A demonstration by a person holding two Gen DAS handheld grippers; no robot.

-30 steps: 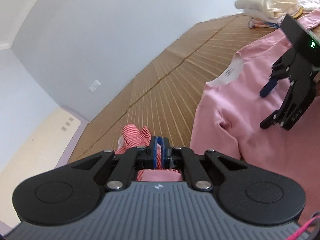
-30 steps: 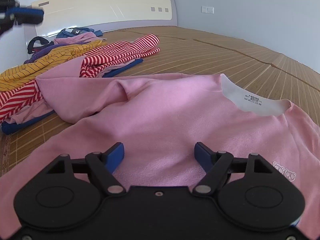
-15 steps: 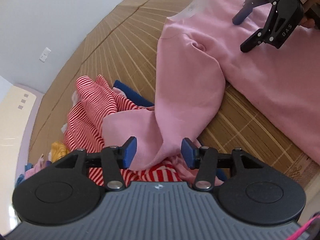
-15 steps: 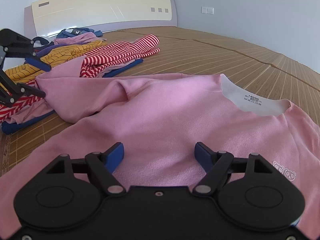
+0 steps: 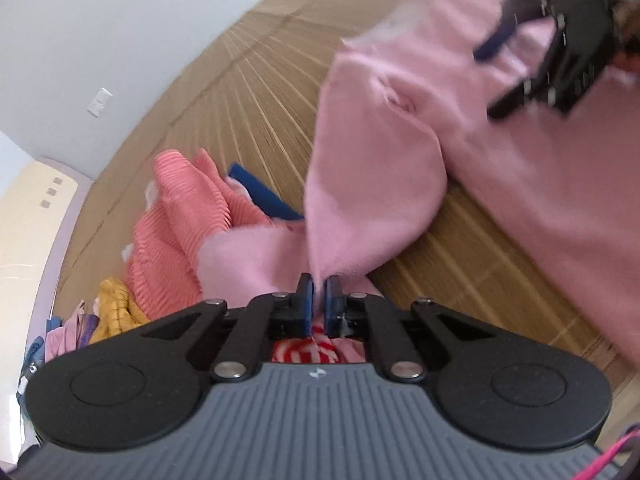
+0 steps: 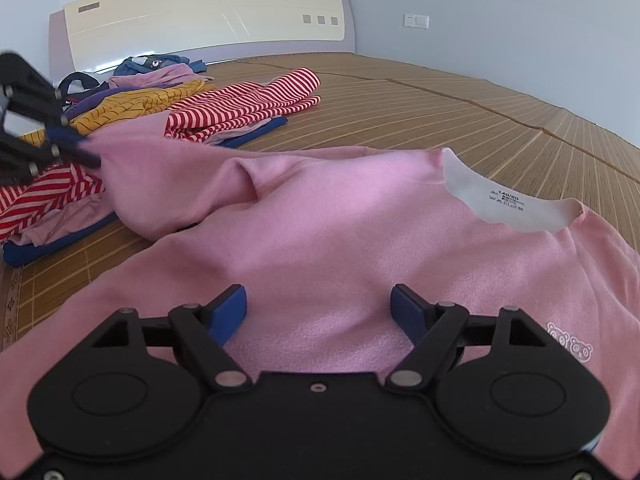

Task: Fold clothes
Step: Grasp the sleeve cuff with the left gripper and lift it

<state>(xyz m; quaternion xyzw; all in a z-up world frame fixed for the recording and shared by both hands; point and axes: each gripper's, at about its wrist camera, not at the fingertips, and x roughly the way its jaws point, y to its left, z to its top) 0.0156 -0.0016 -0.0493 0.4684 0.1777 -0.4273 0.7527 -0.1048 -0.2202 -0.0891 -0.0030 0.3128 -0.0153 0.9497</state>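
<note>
1. Lying on the bamboo mat [image 6: 460, 96], the pink shirt [image 6: 340, 224] is spread out flat, with its white neck label [image 6: 506, 200] facing up.
2. One pink sleeve [image 5: 360, 184] of the shirt reaches out to the side, toward a heap of other clothes.
3. The left gripper [image 5: 319, 300] has its two blue fingers pressed close together, and the end of the pink sleeve is pinched between them.
4. In the right wrist view, the left gripper [image 6: 68, 148] shows at the left edge, blurry, holding the tip of the sleeve up off the mat.
5. The right gripper [image 6: 319, 308] has its blue fingers [image 6: 230, 308] wide apart, with nothing between them. It sits low over the body of the pink shirt; I cannot tell if it touches the cloth.
6. In the left wrist view, the right gripper [image 5: 520, 60] shows at the top right, blurry, over the pink shirt.
7. A red and white striped top [image 6: 248, 106] lies just beside the sleeve, on top of a blue cloth [image 6: 256, 132].
8. A yellow top [image 6: 132, 102] lies farther back in the heap.
9. A cream headboard [image 6: 200, 28] stands at the far end of the mat.
10. Two small bear faces [image 6: 570, 342] are drawn in white on the shirt, near the right gripper.
</note>
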